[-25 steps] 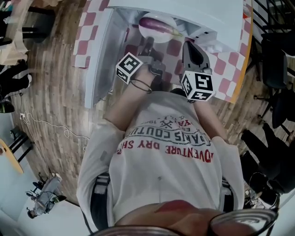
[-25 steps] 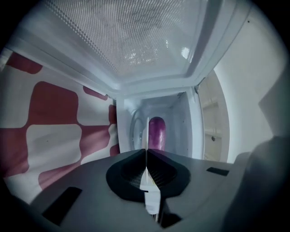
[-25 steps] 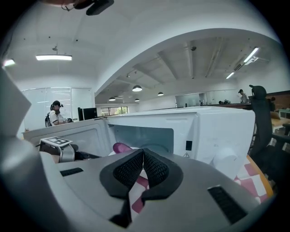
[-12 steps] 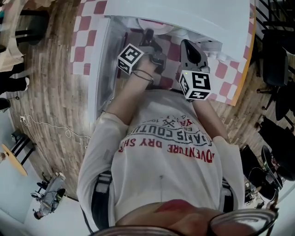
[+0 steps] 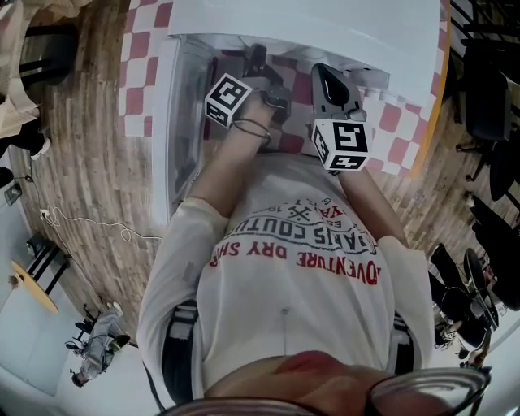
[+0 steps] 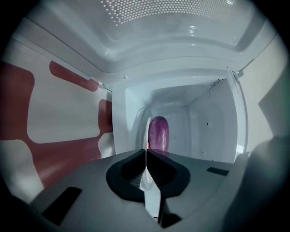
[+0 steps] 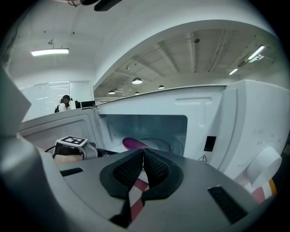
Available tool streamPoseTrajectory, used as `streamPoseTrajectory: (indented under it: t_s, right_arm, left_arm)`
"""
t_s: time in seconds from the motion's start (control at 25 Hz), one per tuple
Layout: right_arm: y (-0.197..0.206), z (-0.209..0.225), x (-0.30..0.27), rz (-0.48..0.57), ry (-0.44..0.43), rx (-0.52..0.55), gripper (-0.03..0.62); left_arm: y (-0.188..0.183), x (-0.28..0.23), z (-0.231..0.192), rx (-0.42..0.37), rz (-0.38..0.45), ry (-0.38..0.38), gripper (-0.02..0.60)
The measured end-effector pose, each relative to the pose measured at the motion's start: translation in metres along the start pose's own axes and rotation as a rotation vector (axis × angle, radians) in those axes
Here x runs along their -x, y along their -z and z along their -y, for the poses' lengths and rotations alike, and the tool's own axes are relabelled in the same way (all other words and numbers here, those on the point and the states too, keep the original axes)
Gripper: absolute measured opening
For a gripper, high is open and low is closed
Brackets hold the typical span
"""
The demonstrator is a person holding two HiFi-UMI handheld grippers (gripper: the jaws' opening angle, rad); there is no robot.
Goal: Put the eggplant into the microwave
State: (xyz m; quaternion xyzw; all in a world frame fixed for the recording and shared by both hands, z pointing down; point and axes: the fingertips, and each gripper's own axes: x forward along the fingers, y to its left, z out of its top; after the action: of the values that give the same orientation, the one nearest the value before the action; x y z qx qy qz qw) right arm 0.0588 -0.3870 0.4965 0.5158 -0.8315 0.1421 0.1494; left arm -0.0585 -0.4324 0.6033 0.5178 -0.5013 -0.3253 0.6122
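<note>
- Eggplant (image 6: 158,132) is inside the microwave (image 5: 309,20) cavity, lying on a white plate (image 7: 159,144). Both gripper views show it in there, past the door frame.
- Change: a second ago the head view showed eggplant and plate at the cavity mouth. Now the microwave's top hides them, so the plate has likely gone deeper in.
- Left gripper (image 6: 146,152) has edged forward to the mouth, jaws closed tight. Its tips point at the plate, but the near rim is hidden behind the gripper body, so can't tell if they touch or pinch it.
- Right gripper (image 7: 143,152) has jaws together with nothing in them. Only checked tablecloth (image 5: 136,97) shows through the gap. It hangs outside the opening, on the control-panel side.
- Door (image 5: 180,114) is still swung open on the left.
- Meaning: placement looks basically done. What's left is probably backing the left gripper out without dragging the plate back, then maybe shutting the door.
</note>
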Motion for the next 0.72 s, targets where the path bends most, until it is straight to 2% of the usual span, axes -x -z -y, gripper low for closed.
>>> streamPoseTrajectory:
  t_s: [0.16,0.32,0.48,0.52,0.64,0.72]
  right_arm:
    - [0.002,0.001,0.002,-0.005,0.000,0.002,0.025]
    - [0.001,-0.004,0.005,-0.004,-0.014,0.010,0.025]
    - [0.000,-0.007,0.008,0.003,-0.024,0.017,0.025]
    - [0.001,-0.008,0.009,0.004,-0.026,0.019,0.025]
    - [0.000,-0.009,0.012,0.007,-0.026,0.021,0.025]
    - [-0.001,-0.010,0.014,0.009,-0.025,0.022,0.025]
  left_arm:
    - [0.000,-0.002,0.002,-0.080,-0.005,-0.042,0.031]
    - [-0.001,0.002,0.000,-0.085,-0.008,-0.091,0.031]
    - [0.000,0.001,0.003,-0.093,-0.018,-0.099,0.032]
    - [0.001,0.001,0.005,-0.098,-0.024,-0.097,0.047]
    - [0.002,-0.001,0.019,-0.143,-0.041,-0.070,0.187]
    - [0.003,-0.003,0.028,-0.169,-0.047,-0.050,0.257]
